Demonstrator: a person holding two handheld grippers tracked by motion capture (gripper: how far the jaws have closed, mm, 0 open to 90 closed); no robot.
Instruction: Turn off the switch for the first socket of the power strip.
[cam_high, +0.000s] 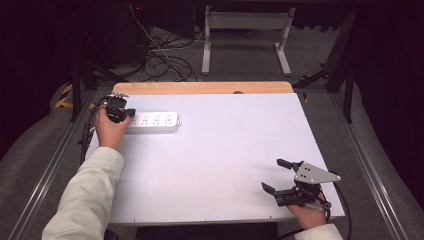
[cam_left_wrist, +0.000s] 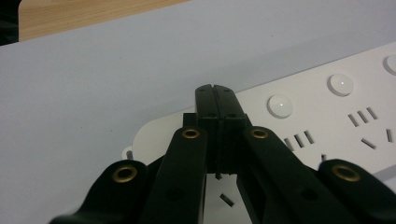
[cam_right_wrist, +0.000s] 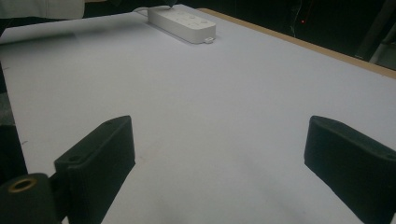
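A white table (cam_high: 215, 165) with a wooden far edge stands in a dark room, cables strewn on the floor behind it; on it lies one white power strip (cam_high: 152, 121), near the far left corner, lengthwise along the far edge. The left gripper (cam_high: 129, 114) sits at the strip's left end, its jaws pressed together with nothing between them, tips over the strip's top face; whether they touch it cannot be told. The left gripper view shows what the high view blurs: round buttons (cam_left_wrist: 280, 105) above slotted sockets, three buttons counted there, the third cut by the frame; the high view shows three socket groups. The right gripper (cam_high: 274, 175) rests at the near right corner, well apart from the strip, jaws spread wide and empty; its grey three-cornered plate (cam_high: 314, 173) shows from above; the right gripper view shows bare tabletop between its two pads (cam_right_wrist: 100, 161), the strip far off, and a pale sleeve (cam_right_wrist: 42, 8) at its top left.
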